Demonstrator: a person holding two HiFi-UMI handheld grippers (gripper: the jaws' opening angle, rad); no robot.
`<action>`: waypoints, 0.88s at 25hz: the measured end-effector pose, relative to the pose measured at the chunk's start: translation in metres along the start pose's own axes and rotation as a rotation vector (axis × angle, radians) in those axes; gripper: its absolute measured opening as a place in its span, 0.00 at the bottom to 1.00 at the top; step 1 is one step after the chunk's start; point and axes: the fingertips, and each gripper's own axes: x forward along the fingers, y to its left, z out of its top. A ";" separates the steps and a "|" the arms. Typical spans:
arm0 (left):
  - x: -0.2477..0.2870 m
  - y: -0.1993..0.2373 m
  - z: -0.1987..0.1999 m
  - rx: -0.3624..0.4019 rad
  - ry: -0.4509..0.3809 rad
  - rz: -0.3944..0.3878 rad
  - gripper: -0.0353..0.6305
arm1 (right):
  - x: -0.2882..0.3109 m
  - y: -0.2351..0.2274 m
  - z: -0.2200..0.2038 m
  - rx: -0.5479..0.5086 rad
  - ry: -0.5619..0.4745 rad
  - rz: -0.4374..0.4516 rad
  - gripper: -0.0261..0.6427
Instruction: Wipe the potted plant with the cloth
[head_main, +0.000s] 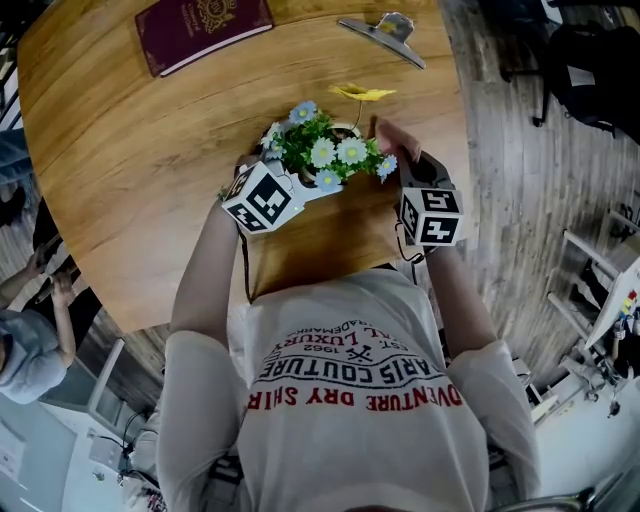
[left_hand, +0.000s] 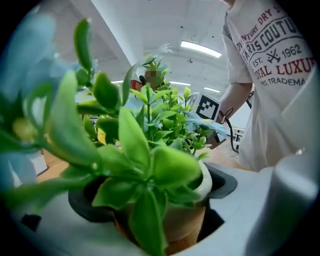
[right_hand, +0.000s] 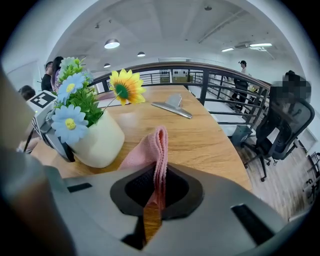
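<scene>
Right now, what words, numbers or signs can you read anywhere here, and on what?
"VENTURE DRY S": person's T-shirt, cut off.
"ARIS COUTU": same T-shirt.
"EST. 1962": same T-shirt.
"LUXU" and "TRADEMA": same T-shirt.
Gold print on the maroon booklet: too small to read.

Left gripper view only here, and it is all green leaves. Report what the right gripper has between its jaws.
Observer: The right gripper is shut on a folded pink cloth, which sticks up out of its jaws.
Operator: Say where that cloth sits against the pot.
Observer: Right beside the rounded cream pot, on its right in the right gripper view. I cannot tell whether they touch.
Operator: Name what else lies on the table.
Observer: On the round wooden table, beyond the pot, lie a maroon booklet and a silver metal clip.
</scene>
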 end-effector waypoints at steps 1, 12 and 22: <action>0.001 0.000 0.001 0.000 0.000 -0.002 0.86 | 0.001 0.000 0.000 -0.001 0.001 0.001 0.09; -0.014 0.008 0.015 -0.102 -0.044 0.136 0.86 | -0.002 0.002 0.010 -0.017 -0.017 0.017 0.09; -0.070 0.019 0.072 -0.219 -0.088 0.283 0.86 | -0.031 0.049 0.059 -0.088 -0.162 0.173 0.09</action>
